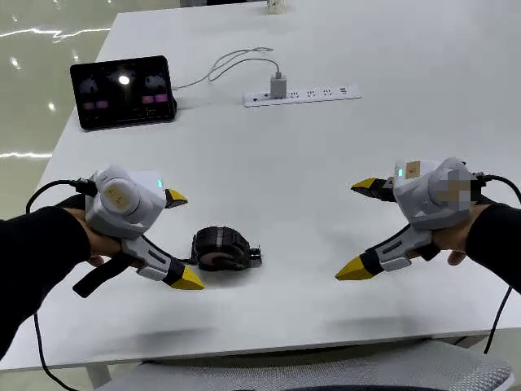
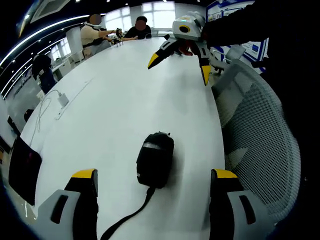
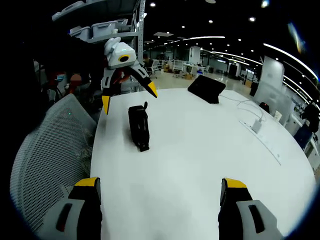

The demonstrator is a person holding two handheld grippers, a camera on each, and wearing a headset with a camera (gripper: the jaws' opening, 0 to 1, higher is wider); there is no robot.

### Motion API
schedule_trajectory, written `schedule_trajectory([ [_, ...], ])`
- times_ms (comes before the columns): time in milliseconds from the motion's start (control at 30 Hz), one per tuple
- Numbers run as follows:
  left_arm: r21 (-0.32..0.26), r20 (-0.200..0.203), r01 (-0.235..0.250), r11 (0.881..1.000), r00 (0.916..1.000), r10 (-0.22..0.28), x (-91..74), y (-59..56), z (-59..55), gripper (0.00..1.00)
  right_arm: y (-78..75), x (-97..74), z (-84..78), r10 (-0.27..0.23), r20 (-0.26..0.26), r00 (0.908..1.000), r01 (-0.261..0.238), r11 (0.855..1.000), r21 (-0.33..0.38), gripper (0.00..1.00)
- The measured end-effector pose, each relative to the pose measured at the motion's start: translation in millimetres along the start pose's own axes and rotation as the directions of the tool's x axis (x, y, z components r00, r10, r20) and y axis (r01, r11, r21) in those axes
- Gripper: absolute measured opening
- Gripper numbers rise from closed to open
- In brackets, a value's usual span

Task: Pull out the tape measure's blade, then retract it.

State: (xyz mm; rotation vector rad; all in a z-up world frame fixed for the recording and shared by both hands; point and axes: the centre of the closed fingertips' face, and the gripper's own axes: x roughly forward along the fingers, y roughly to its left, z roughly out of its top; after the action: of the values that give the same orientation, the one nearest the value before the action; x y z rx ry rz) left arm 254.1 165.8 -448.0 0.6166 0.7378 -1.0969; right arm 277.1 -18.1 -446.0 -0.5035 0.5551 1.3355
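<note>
Both left gripper (image 1: 183,239) and right gripper (image 1: 356,228) gape empty, so the left, beside the tape measure (image 1: 221,248), should clamp its case squarely.

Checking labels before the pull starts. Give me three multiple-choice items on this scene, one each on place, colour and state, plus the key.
1. Where is the tape measure?
A) held in the right gripper
B) on the table, by the left gripper
C) held up between both grippers

2. What colour are the grippers' fingertips?
A) yellow
B) red
C) green

3. How do the two grippers stand?
A) both shut on the tape measure
B) one shut, one open
C) both open, holding nothing

Key:
1 B: it lies on the white top just ahead of the left gripper's jaws.
2 A: all four tips show yellow in the head view.
3 C: both pairs of jaws are spread and touch nothing.
</note>
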Motion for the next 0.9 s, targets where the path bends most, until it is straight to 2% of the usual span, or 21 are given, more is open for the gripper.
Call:
schedule_trajectory([
  [233,0.044,-0.012,0.016,0.999,0.9998,-0.016,9.1,1.3,5.7,0.86,0.1,15.0,9.3,0.019,0.016,0.9997,-0.02,1.0,0.014,0.99],
  [500,0.046,-0.042,0.027,0.999,0.9988,-0.025,23.6,1.5,6.8,0.78,5.5,32.1,14.5,0.046,0.027,0.9986,-0.046,0.999,-0.004,0.99],
  [733,0.074,-0.079,0.047,0.996,0.996,-0.041,36.1,-1.3,2.3,0.71,9.2,44.7,16.7,0.063,0.011,0.998,-0.063,0.998,-0.006,0.99],
  [900,0.07,-0.093,0.054,0.996,0.9945,-0.047,43.5,-0.7,3.4,0.62,12.6,52.5,16.2,0.079,-0.008,0.9968,-0.079,0.997,0.002,0.99],
])
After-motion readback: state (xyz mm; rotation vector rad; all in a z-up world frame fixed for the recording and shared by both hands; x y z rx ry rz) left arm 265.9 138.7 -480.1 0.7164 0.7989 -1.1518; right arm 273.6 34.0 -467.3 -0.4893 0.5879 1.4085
